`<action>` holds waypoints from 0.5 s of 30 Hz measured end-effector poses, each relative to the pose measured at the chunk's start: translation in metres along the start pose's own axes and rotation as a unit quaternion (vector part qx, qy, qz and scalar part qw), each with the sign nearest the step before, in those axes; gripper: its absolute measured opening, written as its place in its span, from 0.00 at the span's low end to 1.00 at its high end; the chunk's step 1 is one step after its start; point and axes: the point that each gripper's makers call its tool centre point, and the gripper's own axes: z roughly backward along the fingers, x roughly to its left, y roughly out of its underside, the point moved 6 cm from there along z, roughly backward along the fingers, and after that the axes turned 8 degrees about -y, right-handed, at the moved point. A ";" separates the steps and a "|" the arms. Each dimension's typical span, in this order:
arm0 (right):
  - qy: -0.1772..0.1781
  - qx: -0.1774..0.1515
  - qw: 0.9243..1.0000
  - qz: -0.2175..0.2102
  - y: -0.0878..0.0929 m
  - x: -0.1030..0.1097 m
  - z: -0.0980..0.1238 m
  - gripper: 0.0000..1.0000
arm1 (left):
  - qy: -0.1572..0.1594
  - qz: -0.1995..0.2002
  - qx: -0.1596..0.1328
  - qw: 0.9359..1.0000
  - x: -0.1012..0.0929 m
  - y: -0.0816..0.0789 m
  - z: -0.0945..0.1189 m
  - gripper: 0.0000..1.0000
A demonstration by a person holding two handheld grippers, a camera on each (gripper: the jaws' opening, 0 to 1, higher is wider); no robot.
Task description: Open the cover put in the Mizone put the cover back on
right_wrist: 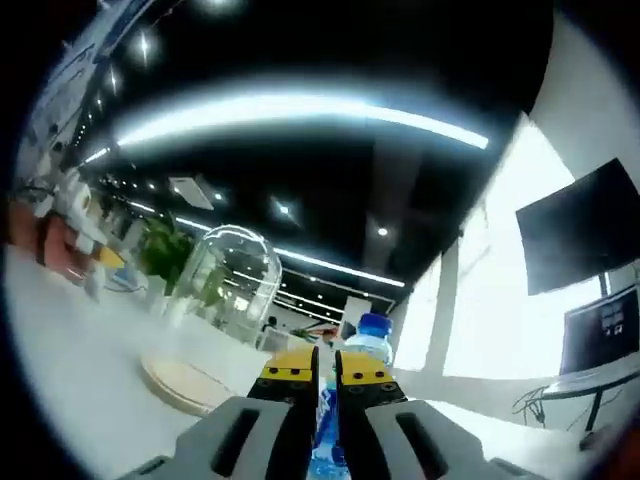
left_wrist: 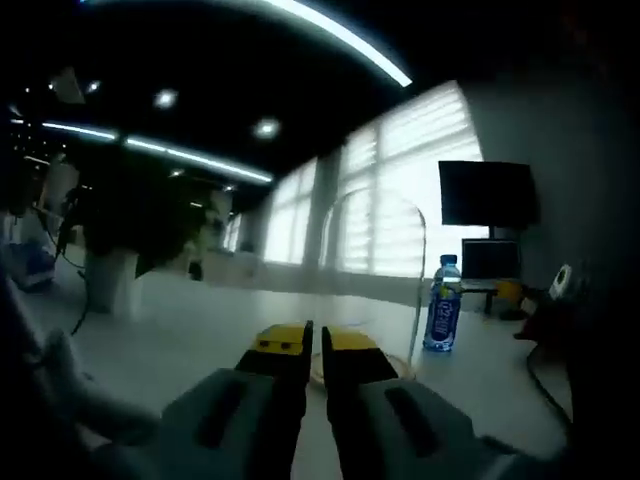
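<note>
Glass dome cover off its base, Mizone bottle in the right gripper.

The right gripper (right_wrist: 322, 372) clamps the Mizone bottle (right_wrist: 366, 338) between its jaws. The glass dome (right_wrist: 222, 275) hangs above the wooden base (right_wrist: 185, 385) on the white table (right_wrist: 70, 340). The left gripper (left_wrist: 313, 345) has its jaws almost together, holding nothing.

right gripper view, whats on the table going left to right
glass dome cover → round wooden base → right gripper with the Mizone bottle between its jaws → dark monitor on the wall at the far right
</note>
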 end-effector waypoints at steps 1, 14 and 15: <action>-0.002 0.000 1.000 -0.009 0.000 -0.001 0.000 0.02 | 0.005 -0.006 0.001 1.000 -0.002 0.000 0.000 0.01; -0.120 0.008 0.965 -0.234 0.014 0.019 -0.002 0.09 | 0.033 -0.033 0.015 0.999 -0.020 -0.003 0.006 0.11; -0.138 0.021 0.961 -0.240 0.018 0.025 -0.001 0.08 | 0.035 -0.031 0.013 0.999 -0.021 -0.003 0.008 0.10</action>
